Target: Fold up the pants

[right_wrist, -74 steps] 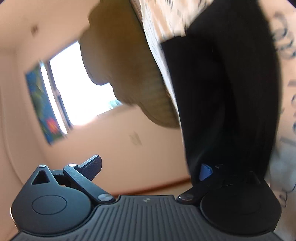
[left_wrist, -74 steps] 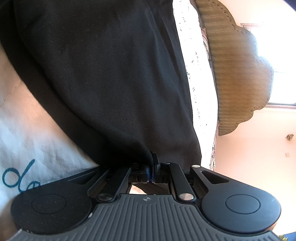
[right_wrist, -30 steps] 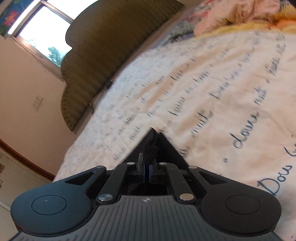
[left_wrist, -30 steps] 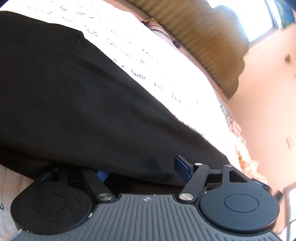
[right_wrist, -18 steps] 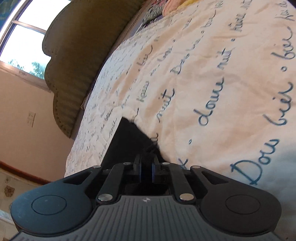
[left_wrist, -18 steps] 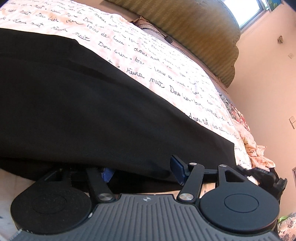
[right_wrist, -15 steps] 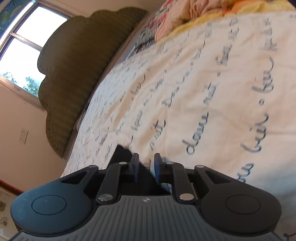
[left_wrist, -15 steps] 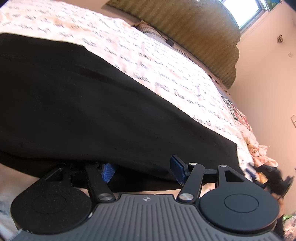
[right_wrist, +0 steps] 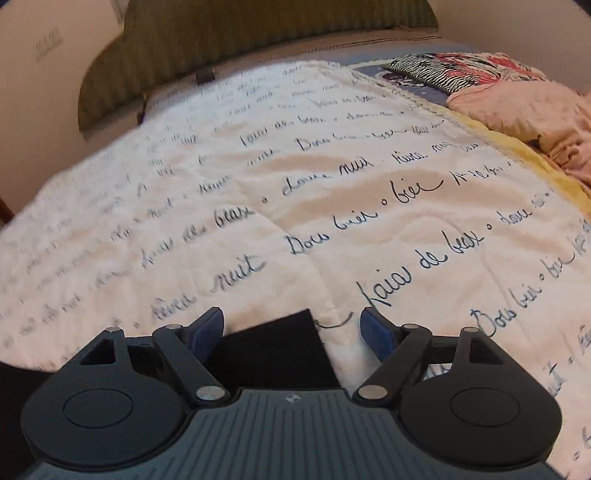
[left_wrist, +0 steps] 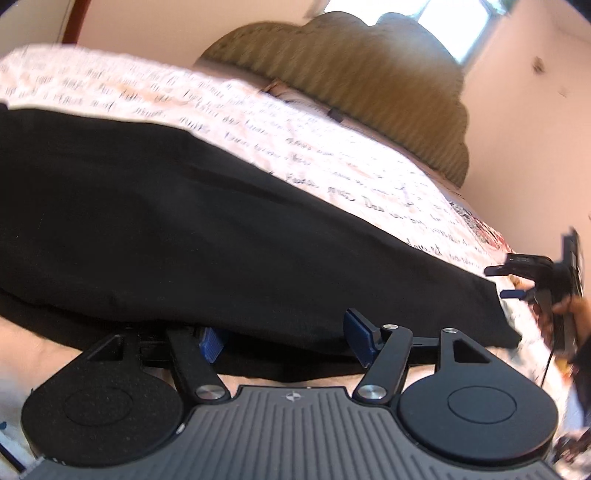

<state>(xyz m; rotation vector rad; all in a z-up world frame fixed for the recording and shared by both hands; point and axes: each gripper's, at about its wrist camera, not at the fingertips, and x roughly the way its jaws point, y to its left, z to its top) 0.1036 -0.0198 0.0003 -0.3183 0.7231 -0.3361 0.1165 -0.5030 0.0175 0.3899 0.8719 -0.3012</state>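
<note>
The black pants (left_wrist: 184, 229) lie spread across a white blanket with script writing (left_wrist: 332, 147). My left gripper (left_wrist: 282, 338) sits at their near edge. Its jaws are opening and stand wide; the cloth edge drapes over the left pad, and neither pad presses on it. In the right wrist view a corner of the pants (right_wrist: 273, 343) lies flat on the blanket (right_wrist: 332, 184) between the fingers of my right gripper (right_wrist: 291, 328), whose jaws are opening and do not touch it. The right gripper (left_wrist: 517, 280) also shows at the pants' far right end, held by a hand (left_wrist: 576, 306).
An olive padded headboard (right_wrist: 258, 37) stands at the far end of the bed, below a window (left_wrist: 454, 29). Crumpled pink cloth (right_wrist: 517, 110) and a striped pillow (right_wrist: 424, 70) lie at the far right.
The right gripper, shut on the pants corner before, has opened and let it drop onto the blanket. Both views have rolled more level; the left gripper stays wide at the pants' edge.
</note>
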